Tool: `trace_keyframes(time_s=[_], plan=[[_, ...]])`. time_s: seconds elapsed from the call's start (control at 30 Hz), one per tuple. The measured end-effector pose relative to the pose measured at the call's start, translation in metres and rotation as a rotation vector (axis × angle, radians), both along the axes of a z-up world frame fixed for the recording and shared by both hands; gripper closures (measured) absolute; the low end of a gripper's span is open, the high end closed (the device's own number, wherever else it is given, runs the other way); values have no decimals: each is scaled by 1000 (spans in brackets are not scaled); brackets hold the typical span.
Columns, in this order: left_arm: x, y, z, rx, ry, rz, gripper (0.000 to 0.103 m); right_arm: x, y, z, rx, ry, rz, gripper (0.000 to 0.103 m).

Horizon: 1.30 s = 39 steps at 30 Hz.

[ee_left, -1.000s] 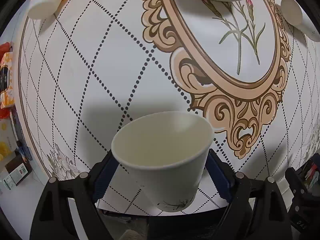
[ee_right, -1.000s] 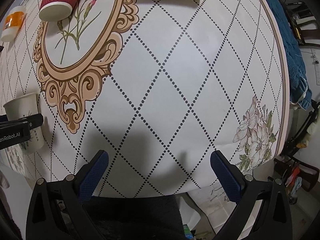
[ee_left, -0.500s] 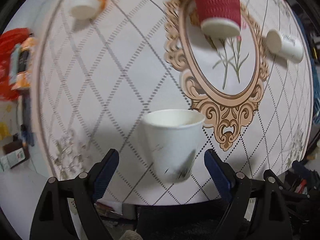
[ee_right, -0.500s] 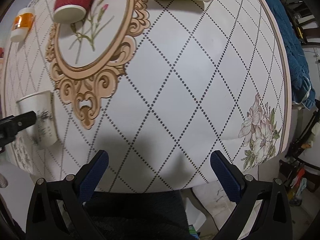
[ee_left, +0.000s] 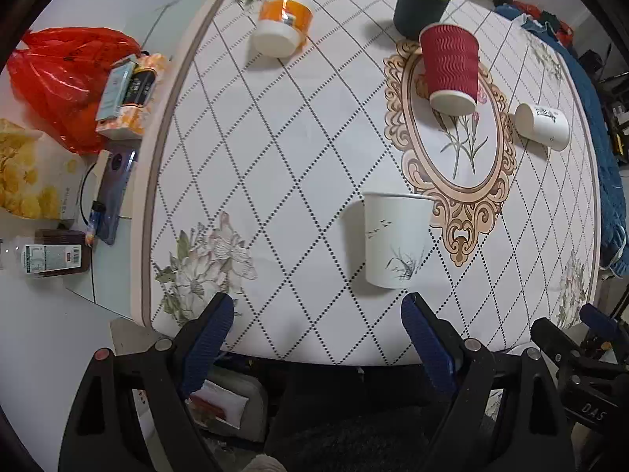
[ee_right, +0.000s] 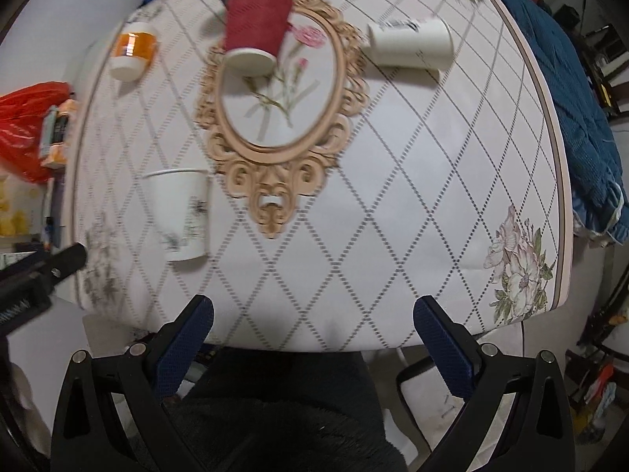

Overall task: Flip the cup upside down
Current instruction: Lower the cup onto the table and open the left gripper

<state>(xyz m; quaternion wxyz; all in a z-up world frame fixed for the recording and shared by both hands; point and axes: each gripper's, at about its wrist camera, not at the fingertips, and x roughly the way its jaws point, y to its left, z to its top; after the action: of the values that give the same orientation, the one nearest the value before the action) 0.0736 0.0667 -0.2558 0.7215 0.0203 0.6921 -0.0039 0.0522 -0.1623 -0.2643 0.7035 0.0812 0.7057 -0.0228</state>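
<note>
Left wrist view: your left gripper [ee_left: 316,320] has backed off, fingers spread and empty; a second ago they clamped the white cup [ee_left: 395,238]. It now stands mouth-up near the surface's [ee_left: 275,149] near edge, unflipped.

Right wrist view: your right gripper [ee_right: 312,322] stays wide open and empty, well apart from the cup.

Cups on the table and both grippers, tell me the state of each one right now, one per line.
white paper cup: upright, mouth up, free of both grippers
red ribbed cup: upside down
second white cup: lying on its side
orange-banded cup: upside down
dark cup: upright, mouth up
left gripper: open, empty, short of the cup
right gripper: open, empty
</note>
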Motion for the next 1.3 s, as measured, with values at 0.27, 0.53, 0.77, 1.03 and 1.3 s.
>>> trace_keyframes(time_s=[0.27, 0.53, 0.77, 1.03, 1.3], plan=[[-3, 33, 15, 14, -57, -9, 16, 8, 42, 31, 18, -73, 2, 0], [-6, 64, 12, 9, -64, -5, 16, 10, 81, 37, 21, -81, 12, 0], [-6, 88, -2, 17, -51, 60, 16, 16, 107, 30, 19, -69, 72, 0], [0, 111, -22, 21, -47, 163, 0, 42, 133, 26, -61, -96, 311, 0], [8, 121, -50, 27, -25, 243, 0, 45, 190, 18, -376, -200, 1093, 0]])
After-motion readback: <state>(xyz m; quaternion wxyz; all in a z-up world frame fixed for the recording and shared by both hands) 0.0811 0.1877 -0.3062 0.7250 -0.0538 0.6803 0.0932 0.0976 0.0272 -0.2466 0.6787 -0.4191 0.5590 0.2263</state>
